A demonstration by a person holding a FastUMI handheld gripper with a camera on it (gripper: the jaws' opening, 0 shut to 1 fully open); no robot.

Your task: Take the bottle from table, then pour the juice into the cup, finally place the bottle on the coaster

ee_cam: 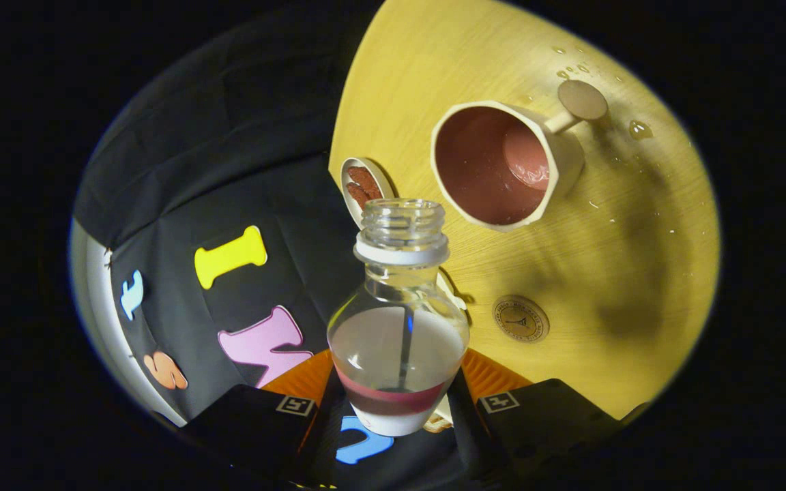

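Bottle, clear plastic with a bulbous body, a threaded uncapped neck and a white collar ring, is sitting between the gripper fingers, which are clamping its lower body from both sides; reddish juice is pooling low inside it. Beyond its mouth, a cream faceted cup with a reddish-brown glazed inside and a stub handle is resting on the smooth yellow wooden table. Droplets are glistening around the cup. A small round coaster is lying flat near the bottle, just ahead of the fingers. A small oval dish is standing behind the neck.
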